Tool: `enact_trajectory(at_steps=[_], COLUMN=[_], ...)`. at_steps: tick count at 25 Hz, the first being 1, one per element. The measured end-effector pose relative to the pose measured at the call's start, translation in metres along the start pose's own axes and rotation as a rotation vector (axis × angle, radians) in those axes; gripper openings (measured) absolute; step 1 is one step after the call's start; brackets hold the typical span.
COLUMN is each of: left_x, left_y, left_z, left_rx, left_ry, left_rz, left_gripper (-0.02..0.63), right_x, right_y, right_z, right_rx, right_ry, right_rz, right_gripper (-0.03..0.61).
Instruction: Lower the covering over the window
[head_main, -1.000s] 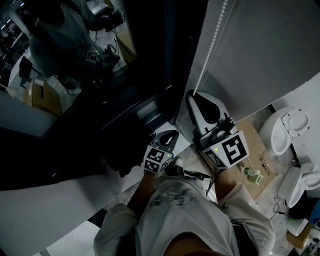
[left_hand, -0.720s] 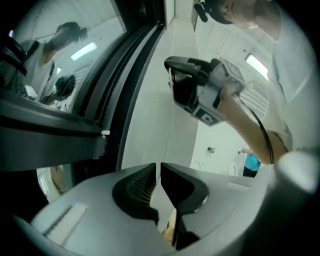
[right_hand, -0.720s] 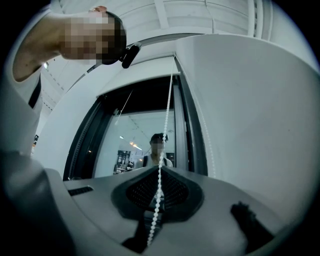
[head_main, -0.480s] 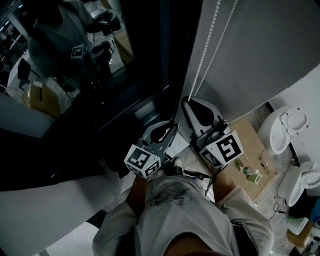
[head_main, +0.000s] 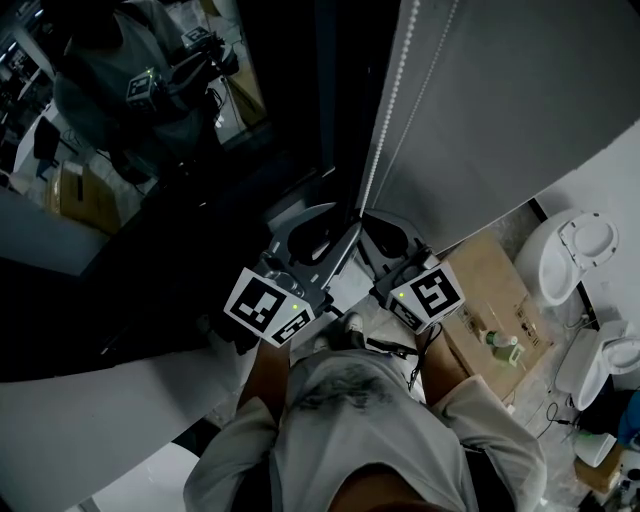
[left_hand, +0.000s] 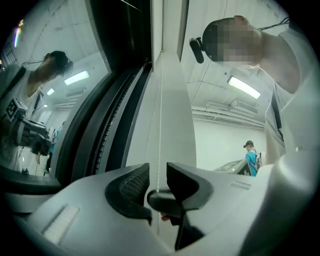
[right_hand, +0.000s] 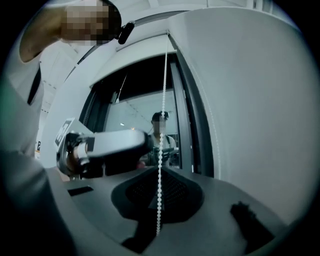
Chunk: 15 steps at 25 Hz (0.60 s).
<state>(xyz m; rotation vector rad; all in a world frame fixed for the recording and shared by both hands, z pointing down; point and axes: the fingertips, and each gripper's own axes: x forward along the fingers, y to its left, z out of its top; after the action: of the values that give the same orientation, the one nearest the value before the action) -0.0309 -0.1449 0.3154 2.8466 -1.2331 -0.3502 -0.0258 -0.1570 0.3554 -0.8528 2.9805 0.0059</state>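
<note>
Right now the left hand-held gripper (left_hand: 158, 176) stands wide. Its jaws have just been opening, and one strand of the bead chain (left_hand: 160, 125) runs up between the pads (left_hand: 132, 182) with neither pressing on it. The right hand-held gripper (right_hand: 159, 195) is closed on the chain's other strand, and the beads drop straight into the seam where its dark ribbed pads meet.

From the head view the two sit side by side, near each other, at the foot of the chain. Both strands climb along the left edge of the grey roller blind (head_main: 500, 110), which hangs to the right of them, its lower edge slanting across above a pale wall. To the left the dark window (head_main: 200, 150) is uncovered and mirrors the person. On the floor below lie a cardboard box (head_main: 495, 290) and a white toilet (head_main: 575, 260).
</note>
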Motion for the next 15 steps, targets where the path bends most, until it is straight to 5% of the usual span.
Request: enact_trajectory(at_steps=[10,15], left_x=[0.023,0.026], left_y=[0.0,-0.002], left_z=[0.018,0.025], left_rx=[0.056,0.075], left_ry=[-0.016,-0.042], left_rz=[-0.01,-0.007], left_gripper=[0.118,0.032], right_x=[0.003,0.002], right_y=[0.015,0.015], right_z=[-0.057,-0.07], right_rx=[0.067,0.065], right_ry=[0.109,0.137], right_rz=[0.038,0.039], right_gripper=[0.025,0.025])
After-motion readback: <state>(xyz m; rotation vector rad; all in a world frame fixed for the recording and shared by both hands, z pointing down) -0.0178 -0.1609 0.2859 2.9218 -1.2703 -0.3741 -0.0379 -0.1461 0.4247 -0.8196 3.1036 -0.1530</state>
